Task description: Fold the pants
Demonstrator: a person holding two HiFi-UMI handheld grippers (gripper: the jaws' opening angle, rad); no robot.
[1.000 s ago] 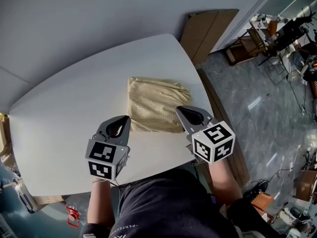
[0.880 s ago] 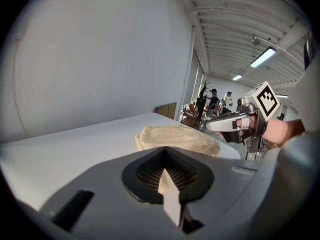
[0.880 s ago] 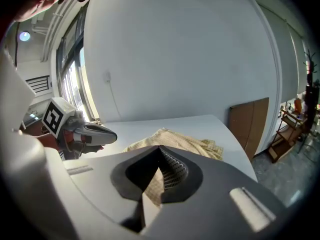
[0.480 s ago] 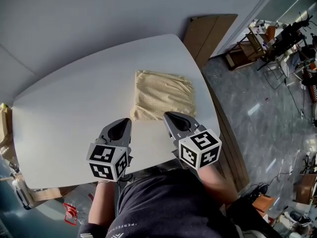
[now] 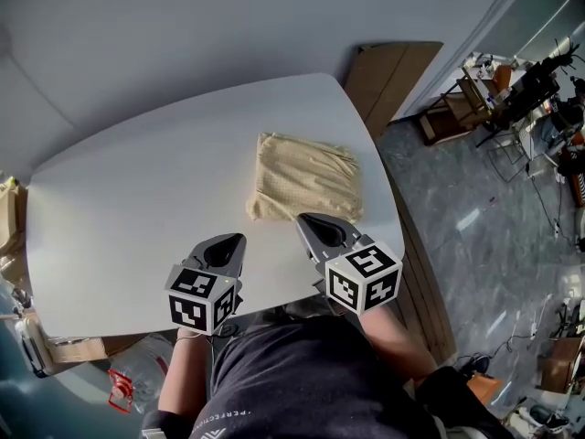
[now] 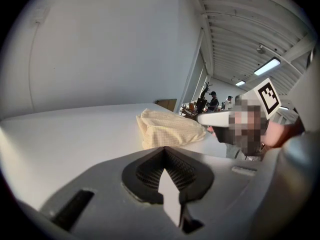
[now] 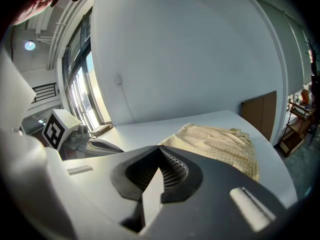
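Pants point(image 5: 306, 179) folded into a pale yellow, finely checked bundle, lying flat on the white table point(image 5: 137, 208) toward its 3 o'clock side.

The bundle is nearly square, its slightly longer side running about 9 to 3 o'clock in the head view, with a puckered edge at its 1 o'clock corner. The right gripper point(image 5: 302, 218) sits just at its 6 o'clock edge and the left gripper point(image 5: 239, 237) at 7 o'clock, apart from the cloth. Both have jaws closed together on nothing.
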